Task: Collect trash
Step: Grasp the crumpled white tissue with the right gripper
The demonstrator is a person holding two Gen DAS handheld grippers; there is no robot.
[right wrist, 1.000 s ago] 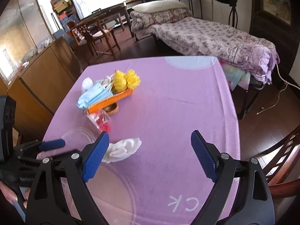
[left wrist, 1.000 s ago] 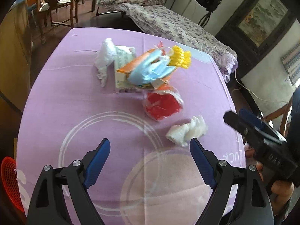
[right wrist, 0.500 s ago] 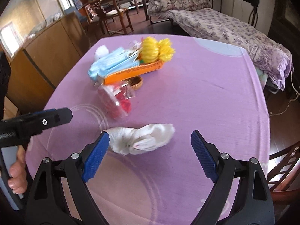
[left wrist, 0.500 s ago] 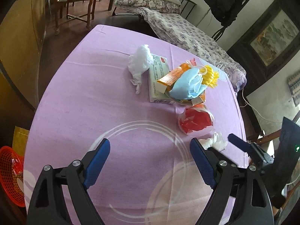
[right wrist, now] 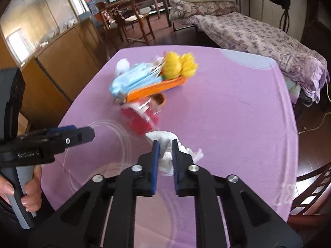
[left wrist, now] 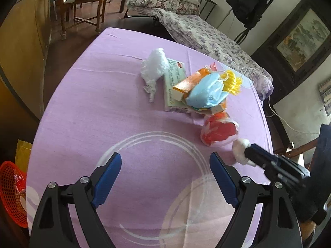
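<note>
A crumpled white tissue [right wrist: 163, 136] lies on the purple tablecloth [left wrist: 93, 107]. My right gripper [right wrist: 165, 143] is closing on it, and its blue pads press the tissue from both sides. In the left wrist view the same tissue [left wrist: 240, 145] shows at the tip of the right gripper [left wrist: 249, 152]. My left gripper [left wrist: 165, 157] hangs open over bare cloth with nothing between its fingers. Farther back lies a heap of trash: a red item in clear wrap [left wrist: 219, 132], a blue face mask [left wrist: 206, 95], an orange box [left wrist: 186, 84], a yellow tuft [left wrist: 232, 81] and a white plastic bag [left wrist: 155, 66].
A red mesh basket [left wrist: 12, 190] stands on the floor beyond the table's left edge. A wooden cabinet [right wrist: 62, 62] runs along the left. A bed with a flowered cover [right wrist: 258, 37] and wooden chairs [right wrist: 132, 20] stand behind the table. A chair [right wrist: 310, 188] is at the right corner.
The right gripper moved down over the white tissue and its jaws went from wide open to clamped on it. The left gripper shifted slightly sideways and stayed open.
</note>
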